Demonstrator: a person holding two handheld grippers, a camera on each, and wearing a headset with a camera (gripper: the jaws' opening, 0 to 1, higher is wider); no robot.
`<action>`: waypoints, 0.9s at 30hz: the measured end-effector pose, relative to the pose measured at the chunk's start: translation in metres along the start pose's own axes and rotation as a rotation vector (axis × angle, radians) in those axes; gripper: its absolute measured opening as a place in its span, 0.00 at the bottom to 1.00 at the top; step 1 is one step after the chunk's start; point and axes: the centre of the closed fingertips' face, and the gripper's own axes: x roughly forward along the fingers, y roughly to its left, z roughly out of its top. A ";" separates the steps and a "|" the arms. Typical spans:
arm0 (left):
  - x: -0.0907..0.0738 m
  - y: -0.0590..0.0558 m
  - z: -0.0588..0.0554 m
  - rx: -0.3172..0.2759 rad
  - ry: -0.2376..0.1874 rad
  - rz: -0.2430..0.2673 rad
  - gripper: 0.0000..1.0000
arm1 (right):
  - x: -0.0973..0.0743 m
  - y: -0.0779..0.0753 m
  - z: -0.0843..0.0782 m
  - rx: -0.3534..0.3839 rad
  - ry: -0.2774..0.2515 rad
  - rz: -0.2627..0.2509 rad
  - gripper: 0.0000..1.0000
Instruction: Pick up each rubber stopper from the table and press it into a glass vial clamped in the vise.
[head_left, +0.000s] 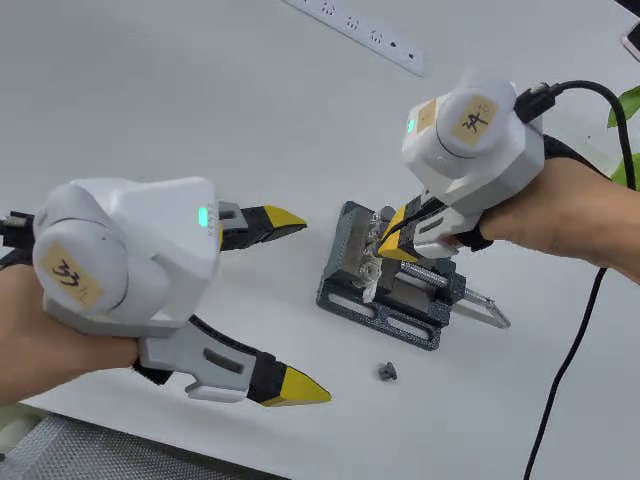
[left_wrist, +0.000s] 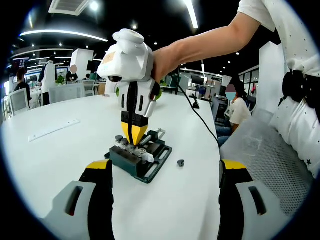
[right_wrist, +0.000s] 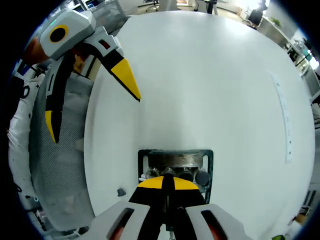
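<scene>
A dark vise (head_left: 400, 305) on the white table clamps a row of small glass vials (right_wrist: 152, 174); the vial at one end wears a dark stopper (right_wrist: 201, 177). My right gripper (head_left: 385, 247) points down onto the vials with its yellow tips pressed together, shut; anything under the tips is hidden. In the right gripper view these tips (right_wrist: 165, 182) cover the middle of the row. A loose grey rubber stopper (head_left: 388, 372) lies on the table just in front of the vise. My left gripper (head_left: 293, 305) hovers left of the vise, wide open and holding nothing.
A white power strip (head_left: 360, 30) lies at the far side of the table. A black cable (head_left: 570, 380) trails from the right gripper across the table. The table's near edge (head_left: 150, 425) borders a grey mesh seat. People sit behind the bench.
</scene>
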 end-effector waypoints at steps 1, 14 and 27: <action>0.000 0.000 0.000 0.000 0.000 0.001 0.86 | 0.000 0.001 0.000 -0.003 0.001 -0.004 0.00; 0.000 0.002 0.000 0.001 0.001 0.008 0.86 | 0.002 0.002 -0.001 -0.037 0.025 -0.024 0.00; 0.000 -0.004 0.002 0.016 0.010 0.004 0.86 | 0.002 0.001 -0.001 -0.004 0.027 -0.029 0.00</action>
